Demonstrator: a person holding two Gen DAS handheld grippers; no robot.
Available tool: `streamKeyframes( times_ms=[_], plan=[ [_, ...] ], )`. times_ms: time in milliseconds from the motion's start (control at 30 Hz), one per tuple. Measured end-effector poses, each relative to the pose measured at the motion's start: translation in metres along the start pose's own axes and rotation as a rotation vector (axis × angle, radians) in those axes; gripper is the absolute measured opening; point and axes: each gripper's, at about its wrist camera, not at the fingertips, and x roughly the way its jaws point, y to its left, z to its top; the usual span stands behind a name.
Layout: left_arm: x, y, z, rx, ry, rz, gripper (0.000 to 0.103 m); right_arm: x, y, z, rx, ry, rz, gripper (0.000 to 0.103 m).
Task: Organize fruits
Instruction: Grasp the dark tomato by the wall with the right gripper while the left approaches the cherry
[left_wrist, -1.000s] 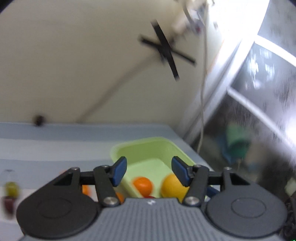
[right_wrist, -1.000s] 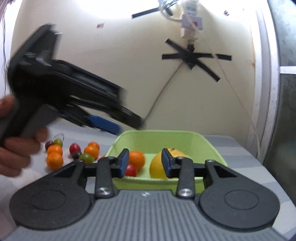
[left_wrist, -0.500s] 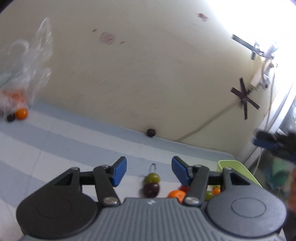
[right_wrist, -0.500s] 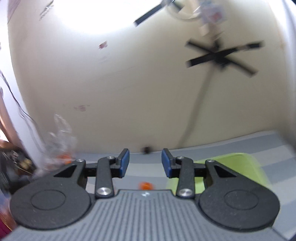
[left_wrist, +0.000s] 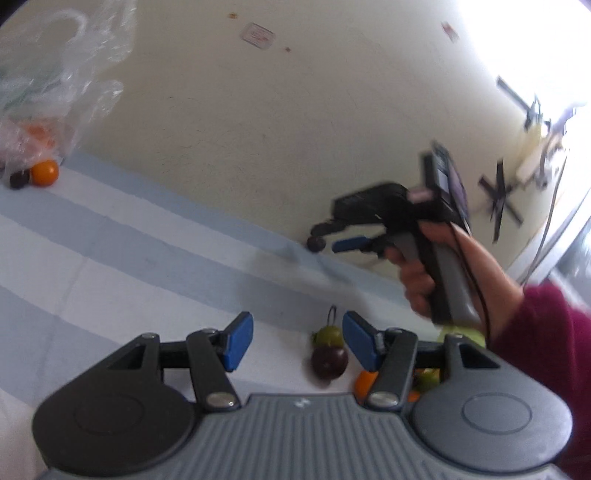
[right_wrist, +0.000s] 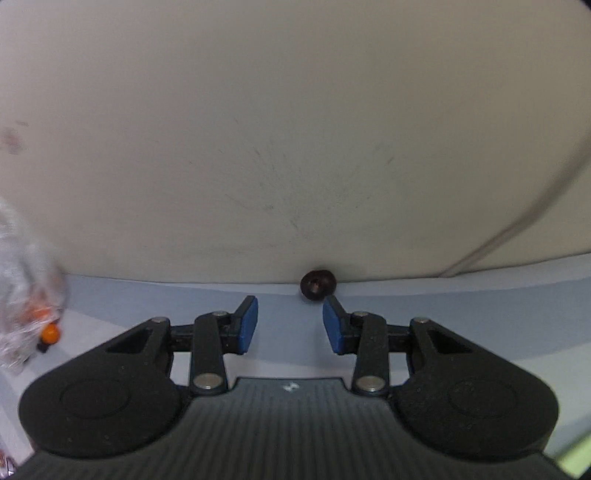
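One dark fruit (right_wrist: 317, 286) lies against the wall (right_wrist: 295, 147), striped tablecloth (right_wrist: 288, 325) before it.

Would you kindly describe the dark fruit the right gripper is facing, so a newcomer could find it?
Follow the wall down to the striped cloth. The dark fruit sits alone against that edge, just beyond the right gripper; the other fruits lie in clusters elsewhere.

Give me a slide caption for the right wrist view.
Open right gripper aimed at a dark fruit lying against the wall.
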Motion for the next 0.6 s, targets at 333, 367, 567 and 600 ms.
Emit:
streamKeyframes(
  times_ms=[333, 367, 567, 600],
  plan=[
    [0.006, -0.012, -0.004, 0.073, 0.01, -0.001, 0.055, 0.019, 0.003, -0.006, -0.082, -0.009, -0.074, 0.029],
    [0.006, -0.012, -0.005, 0.089, 0.012, 0.001, 0.055, 0.012, 0.001, -0.01, -0.07, -0.013, -0.06, 0.029],
    [0.022, -0.028, -0.011, 0.154, 0.065, 0.008, 0.049, -0.081, -0.011, -0.056, -0.121, -0.08, 0.087, 0.029],
    [0.025, -0.032, -0.012, 0.166, 0.076, 0.006, 0.048, -0.098, -0.015, -0.067, -0.131, -0.09, 0.117, 0.029]
  ],
)
